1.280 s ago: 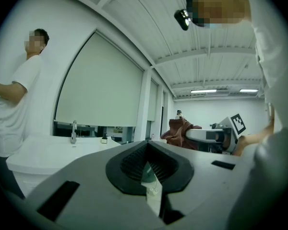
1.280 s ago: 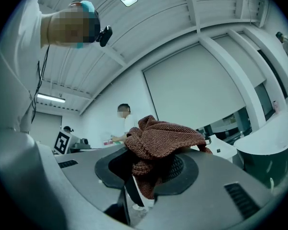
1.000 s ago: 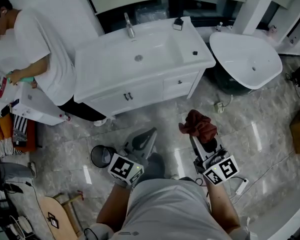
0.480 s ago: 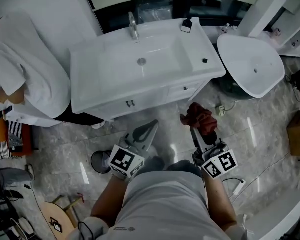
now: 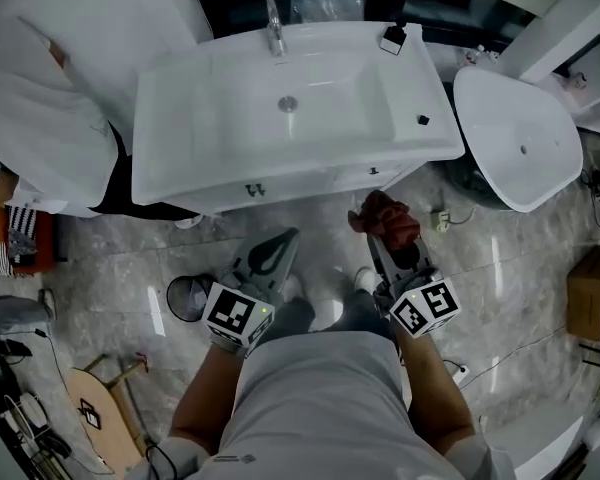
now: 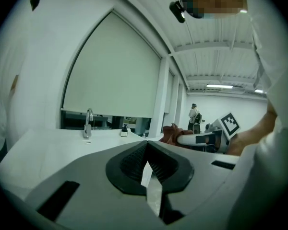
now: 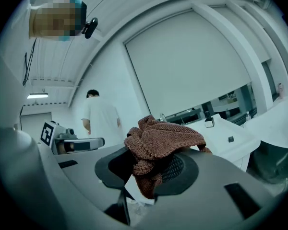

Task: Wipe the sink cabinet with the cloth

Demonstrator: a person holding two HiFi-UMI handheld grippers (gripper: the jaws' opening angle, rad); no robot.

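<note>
Glossy grey marbled floor tiles (image 5: pixel 100 258) are spreading under a white, smooth-lacquered sink cabinet (image 5: pixel 310 180) with a rectangular moulded basin (image 5: pixel 230 118) and a chrome tap (image 5: pixel 274 26) at its back edge. By my reading the wiping is not yet under way. The rust-brown, coarse-knit cloth (image 5: pixel 384 218) is hanging in the air just short of the cabinet's drawer front, touching no surface, so the whole top and front are waiting to be done. The right gripper (image 5: pixel 378 240) is pinching that cloth between its ribbed black pads (image 7: pixel 178 169), and the fabric is bunching in soft folds above the grey plastic jaws. The left gripper (image 5: pixel 277 243) is holding nothing, its jaws pressed together at the tips, and it is pointing toward the cabinet beside the right one.
</note>
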